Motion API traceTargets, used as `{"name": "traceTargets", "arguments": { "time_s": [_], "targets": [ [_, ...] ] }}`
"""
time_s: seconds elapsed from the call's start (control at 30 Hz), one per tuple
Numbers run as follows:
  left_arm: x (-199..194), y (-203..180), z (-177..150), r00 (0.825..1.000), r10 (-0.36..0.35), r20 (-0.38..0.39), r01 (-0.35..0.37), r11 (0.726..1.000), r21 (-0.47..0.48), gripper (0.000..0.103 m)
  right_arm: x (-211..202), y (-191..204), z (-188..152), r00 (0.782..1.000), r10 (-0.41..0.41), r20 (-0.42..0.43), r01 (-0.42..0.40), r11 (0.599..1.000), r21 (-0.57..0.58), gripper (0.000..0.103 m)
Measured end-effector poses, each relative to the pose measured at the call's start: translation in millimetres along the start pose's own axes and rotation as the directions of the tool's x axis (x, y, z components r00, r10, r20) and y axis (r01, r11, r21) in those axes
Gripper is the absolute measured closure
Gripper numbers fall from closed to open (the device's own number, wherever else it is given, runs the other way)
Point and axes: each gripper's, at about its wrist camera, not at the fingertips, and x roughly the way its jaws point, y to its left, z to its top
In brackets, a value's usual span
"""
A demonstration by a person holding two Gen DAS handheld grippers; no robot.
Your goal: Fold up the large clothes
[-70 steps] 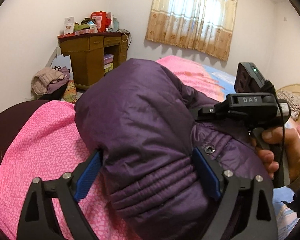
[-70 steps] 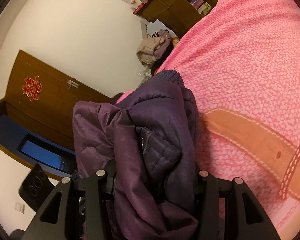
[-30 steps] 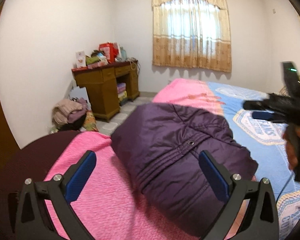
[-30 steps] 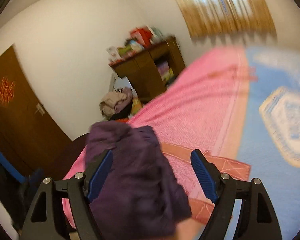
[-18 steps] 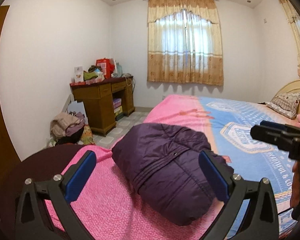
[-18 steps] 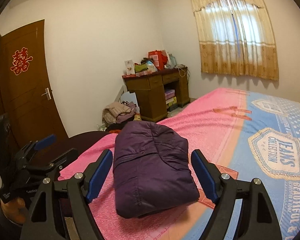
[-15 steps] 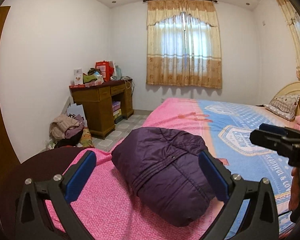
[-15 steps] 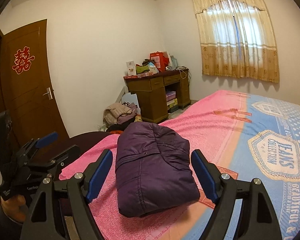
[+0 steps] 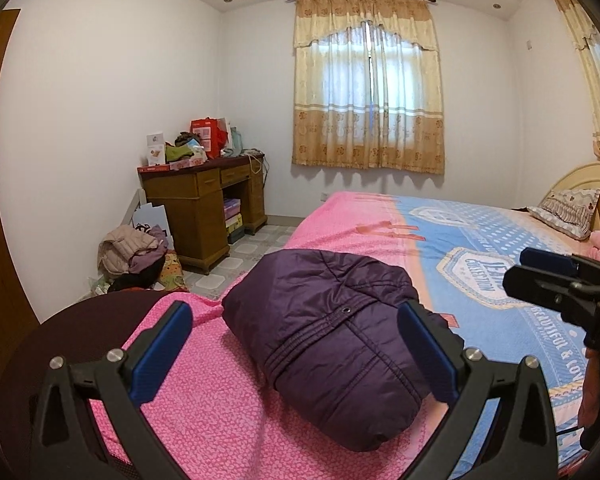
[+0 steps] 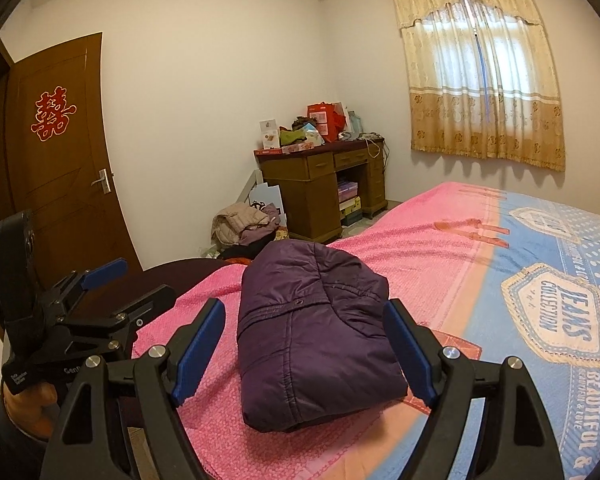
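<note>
Left wrist view: the left tongs (image 9: 294,350) stand wide with nothing between the blue pads — a couple of seconds ago those pads were pressed into the purple jacket (image 9: 332,336), which filled the frame. Now the jacket lies folded in a compact bundle on the pink end of the bed (image 9: 220,408), clear of both pads, and the whole room shows behind it: the clothes pile (image 9: 132,248) on the floor, the wooden tabletop (image 9: 200,168) with its clutter, the curtained window (image 9: 368,100). At the right edge the right tongs (image 9: 548,276) hang apart from the jacket. In the right wrist view those tongs (image 10: 306,348) are likewise spread wide and empty — earlier they were clamped on bunched purple fabric — and the left tongs (image 10: 112,288) sit at the left, off the bundle.
</note>
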Motion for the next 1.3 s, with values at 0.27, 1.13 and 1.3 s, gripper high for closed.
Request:
{"name": "traceTargets", "arguments": {
  "time_s": [0.27,1.13,1.3],
  "targets": [
    [-1.1,-1.3,-0.4,1.0,-0.005,0.004,0.005,1.0,0.001,0.0,-0.6,-0.7,-0.9,1.0,0.002,0.008,-0.002,1.0,0.001,0.022],
    [1.5,-5.6,-0.7,0.999,-0.02,-0.041,0.021,1.0,0.018,0.0,-0.3,2.3,-4.1,1.0,0.006,0.025,-0.006,1.0,-0.003,0.022],
    [-0.1,-4.7,1.8,1.0,-0.007,-0.023,0.008,1.0,0.015,0.0,-1.3,4.2,-4.9,1.0,0.007,0.025,-0.007,1.0,-0.006,0.022]
  ]
}}
